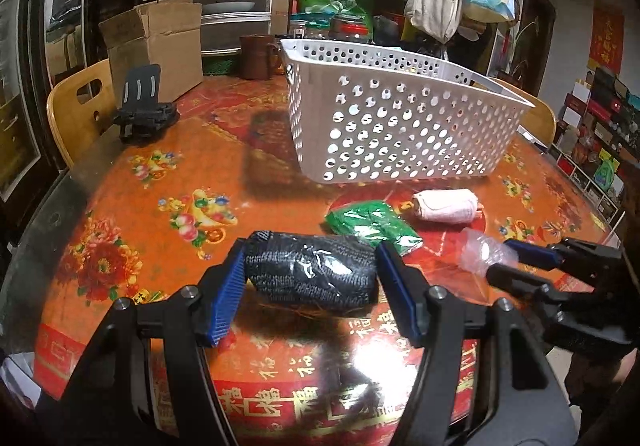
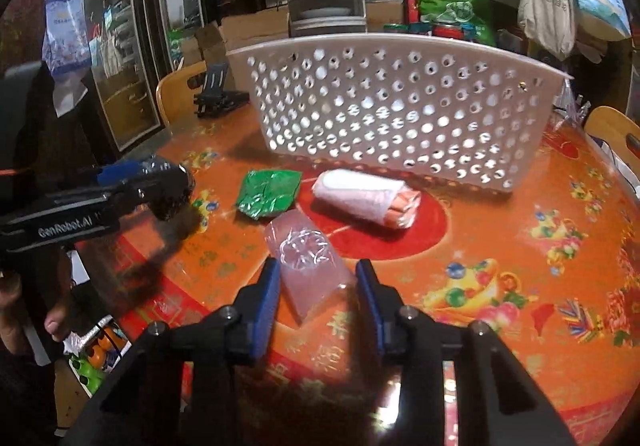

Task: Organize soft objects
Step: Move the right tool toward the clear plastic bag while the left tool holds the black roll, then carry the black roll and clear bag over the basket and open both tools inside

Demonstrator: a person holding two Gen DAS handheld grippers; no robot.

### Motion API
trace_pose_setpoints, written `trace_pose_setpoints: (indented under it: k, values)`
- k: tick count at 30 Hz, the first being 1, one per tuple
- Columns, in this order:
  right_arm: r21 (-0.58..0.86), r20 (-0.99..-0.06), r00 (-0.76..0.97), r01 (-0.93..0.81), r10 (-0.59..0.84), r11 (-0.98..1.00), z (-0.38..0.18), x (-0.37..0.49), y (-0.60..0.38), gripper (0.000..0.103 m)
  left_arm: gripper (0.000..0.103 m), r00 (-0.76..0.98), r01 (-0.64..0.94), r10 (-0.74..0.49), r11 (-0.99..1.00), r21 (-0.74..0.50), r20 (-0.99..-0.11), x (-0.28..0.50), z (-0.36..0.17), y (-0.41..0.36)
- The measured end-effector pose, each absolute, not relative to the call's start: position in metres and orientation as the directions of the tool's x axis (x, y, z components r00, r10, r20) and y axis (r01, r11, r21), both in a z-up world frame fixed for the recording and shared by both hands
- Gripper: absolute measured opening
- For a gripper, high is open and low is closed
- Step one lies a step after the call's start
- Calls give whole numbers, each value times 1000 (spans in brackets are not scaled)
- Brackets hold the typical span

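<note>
My left gripper is shut on a dark knitted roll wrapped in plastic, just above the table. My right gripper is shut on a clear plastic packet; it also shows in the left wrist view. A green packet and a white rolled cloth lie on the table in front of the white perforated basket. The basket also shows in the left wrist view, with the green packet and the white roll before it.
The round table has an orange floral cover. A black phone stand, a cardboard box, a brown mug and jars stand at the back. Wooden chairs flank the table.
</note>
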State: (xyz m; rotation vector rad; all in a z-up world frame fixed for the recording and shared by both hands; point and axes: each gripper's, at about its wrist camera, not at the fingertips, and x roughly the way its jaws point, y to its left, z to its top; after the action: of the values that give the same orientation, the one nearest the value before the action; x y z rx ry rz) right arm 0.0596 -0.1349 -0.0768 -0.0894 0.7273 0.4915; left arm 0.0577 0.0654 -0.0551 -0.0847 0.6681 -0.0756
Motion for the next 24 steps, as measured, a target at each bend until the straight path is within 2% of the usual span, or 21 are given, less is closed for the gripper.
trace_pose_setpoints:
  k: [12,24]
  values:
    - [85,-597,714,-399,367,913,-37,60,-178,38,62,809,71,-96,995,-65,-580,65,-24,51]
    - [66,-515,789,-354,336,933,46,96,-221,37,61,870,91,-86,996,-13,-486,80,59,45]
